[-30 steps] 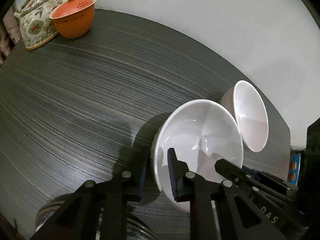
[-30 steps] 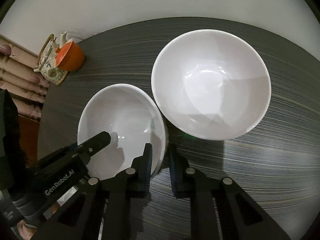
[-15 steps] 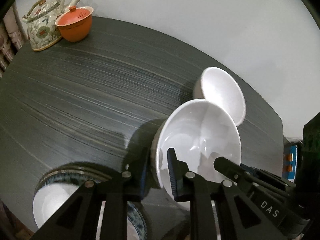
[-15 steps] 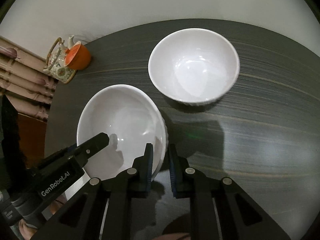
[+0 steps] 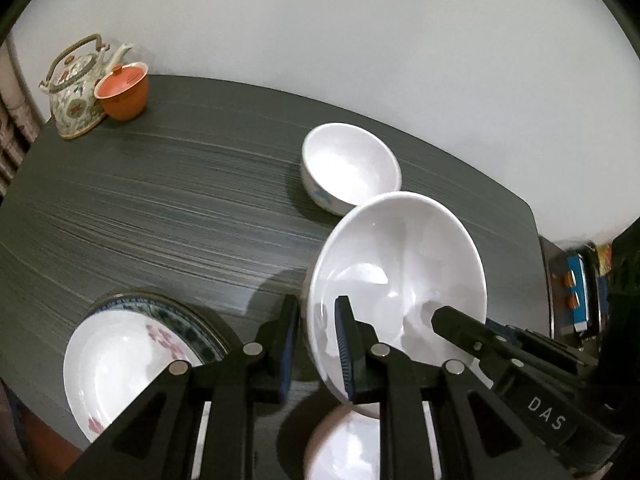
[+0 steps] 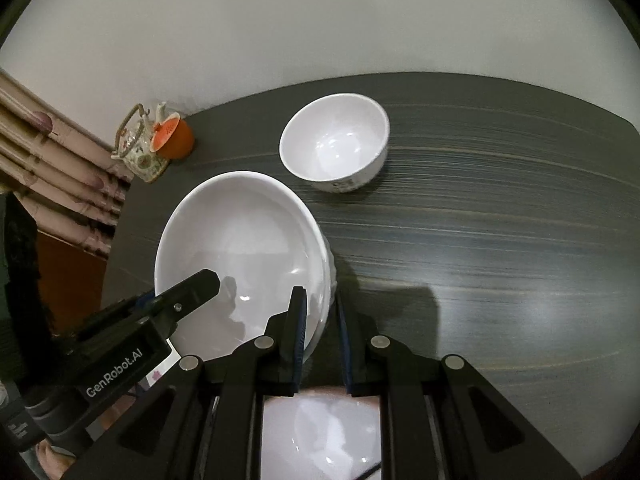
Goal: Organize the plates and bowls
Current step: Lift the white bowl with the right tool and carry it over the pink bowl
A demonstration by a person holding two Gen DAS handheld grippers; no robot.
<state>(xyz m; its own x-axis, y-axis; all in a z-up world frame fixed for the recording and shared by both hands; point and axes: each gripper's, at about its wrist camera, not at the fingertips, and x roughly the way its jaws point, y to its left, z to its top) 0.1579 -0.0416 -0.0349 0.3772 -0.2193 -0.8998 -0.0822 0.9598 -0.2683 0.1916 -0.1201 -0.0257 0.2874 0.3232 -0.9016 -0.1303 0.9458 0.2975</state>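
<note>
The large white bowl hangs tilted above the dark table, lower right of centre, its rim pinched on opposite sides by the left gripper and right gripper; a smaller white bowl sits beyond, patterned plates lower left

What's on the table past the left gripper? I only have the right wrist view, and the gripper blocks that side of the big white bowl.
Observer: A white plate with pink flowers lies there, on top of a blue-patterned plate.
Operator: How does the left gripper hold the bowl? I see only one finger, inside it.
Observer: The left gripper pinches the rim of the big white bowl, with its other finger on the outer wall.
</note>
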